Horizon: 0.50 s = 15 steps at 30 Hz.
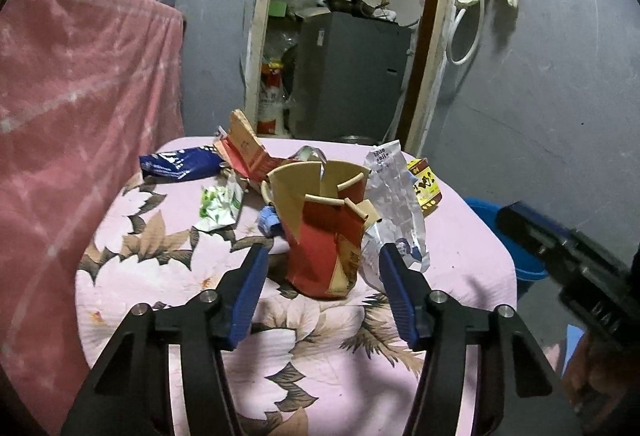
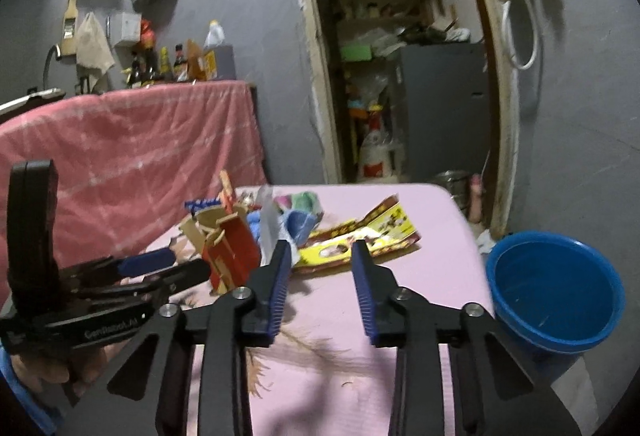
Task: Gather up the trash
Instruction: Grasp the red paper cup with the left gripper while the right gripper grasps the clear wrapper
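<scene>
The left gripper hangs over the pink flowered cloth of the bench, pointing a little downward. Between its blue pads stands a torn red and tan paper cup, upright and crushed on one side. The jaws are partly apart; a gap shows between the left pad and the cup, so the gripper is released and not grasping it. Whether the right pad touches the cup or the wrapper behind it, I cannot tell.

Just beyond the cup, to the right of this gripper, lies a crumpled white wrapper, and past it a yellow packet. Ahead and to the left lie a green and white wrapper, a dark blue packet and a torn red carton.

The right gripper is also over the bench, its jaws narrow but apart, with nothing between the pads: released. The yellow packet lies flat just ahead of its fingertips, not touching them. The paper cup is to its left. A blue bucket stands beside the bench, to the right of this gripper and below the level of the cloth, well apart from the trash.
</scene>
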Motion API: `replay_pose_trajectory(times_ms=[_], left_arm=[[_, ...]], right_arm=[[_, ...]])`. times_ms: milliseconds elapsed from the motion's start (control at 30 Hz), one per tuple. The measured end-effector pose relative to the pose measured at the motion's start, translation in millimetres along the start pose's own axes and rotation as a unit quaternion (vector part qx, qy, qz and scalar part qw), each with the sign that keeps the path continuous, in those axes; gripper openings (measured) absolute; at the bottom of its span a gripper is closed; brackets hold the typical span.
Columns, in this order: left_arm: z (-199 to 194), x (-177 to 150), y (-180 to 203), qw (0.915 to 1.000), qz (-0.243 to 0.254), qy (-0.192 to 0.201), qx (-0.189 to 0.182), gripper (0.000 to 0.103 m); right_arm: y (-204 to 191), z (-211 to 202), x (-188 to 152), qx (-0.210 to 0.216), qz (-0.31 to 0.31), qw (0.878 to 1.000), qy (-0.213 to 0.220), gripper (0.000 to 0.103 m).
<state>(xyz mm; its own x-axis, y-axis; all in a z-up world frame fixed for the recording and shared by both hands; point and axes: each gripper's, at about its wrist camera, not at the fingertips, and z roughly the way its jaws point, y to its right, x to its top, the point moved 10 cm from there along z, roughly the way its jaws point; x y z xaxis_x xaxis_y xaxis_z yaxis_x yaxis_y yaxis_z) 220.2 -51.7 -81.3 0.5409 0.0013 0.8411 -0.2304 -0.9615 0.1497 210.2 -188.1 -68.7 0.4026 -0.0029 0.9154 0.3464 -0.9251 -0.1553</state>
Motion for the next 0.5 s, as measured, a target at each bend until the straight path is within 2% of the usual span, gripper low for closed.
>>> replay_pose_trajectory(times_ms=[167, 500], left_arm=[[8.6, -0.8, 0.6, 0.9998, -0.001, -0.017, -0.009, 0.040], [15.7, 2.4, -7.0, 0.9993, -0.026, -0.024, -0.013, 0.039]], right_arm=[[-8.0, 11.4, -15.8, 0.022, -0.009, 0.999, -0.040, 0.022], [-21.0, 28.0, -28.8, 0.048, -0.035, 0.994, -0.088, 0.022]])
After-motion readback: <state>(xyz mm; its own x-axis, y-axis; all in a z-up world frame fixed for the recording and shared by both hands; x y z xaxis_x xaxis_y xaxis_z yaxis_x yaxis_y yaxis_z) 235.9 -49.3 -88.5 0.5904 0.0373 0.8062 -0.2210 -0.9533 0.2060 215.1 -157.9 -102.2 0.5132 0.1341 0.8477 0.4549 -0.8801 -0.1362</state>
